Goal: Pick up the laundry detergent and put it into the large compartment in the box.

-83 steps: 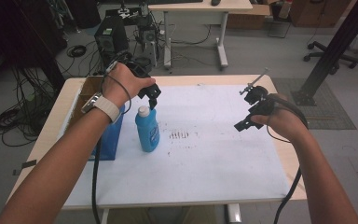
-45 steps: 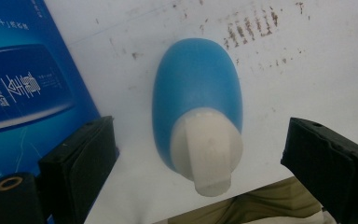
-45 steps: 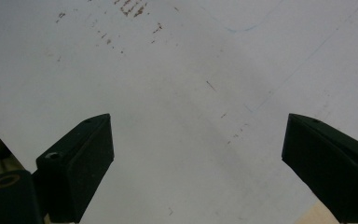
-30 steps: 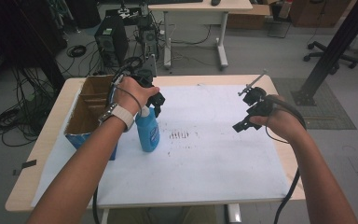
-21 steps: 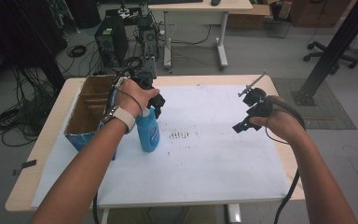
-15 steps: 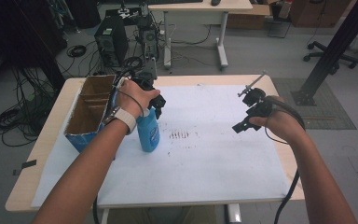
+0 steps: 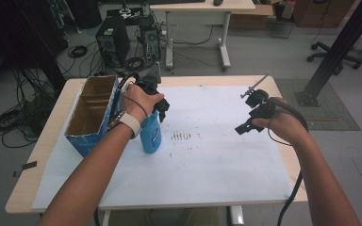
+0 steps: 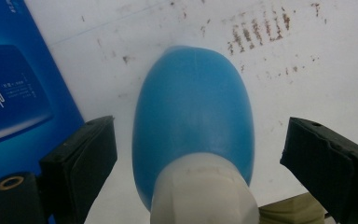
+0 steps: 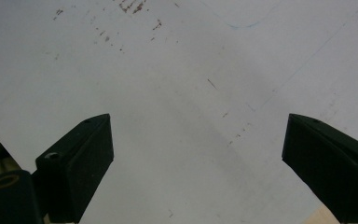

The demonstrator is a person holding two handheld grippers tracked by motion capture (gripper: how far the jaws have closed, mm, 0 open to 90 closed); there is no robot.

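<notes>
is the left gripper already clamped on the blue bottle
No, in the left gripper view the left gripper stands open, with a gap on each side of the blue bottle.

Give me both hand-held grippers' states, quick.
Left hand-held gripper: open, jaws either side of the blue bottle, not touching it.
Right hand-held gripper: open, holding nothing, above the white sheet.

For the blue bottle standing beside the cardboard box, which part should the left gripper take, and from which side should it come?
Grip the white neck of the blue bottle, coming from straight above. The bottle stands upright, and its body swells wider than the neck, so the neck is probably the narrowest hold. The left gripper hangs over it with jaws open on either side, not touching. The cardboard box stands close beside it, leaving little room for a sideways approach.
</notes>
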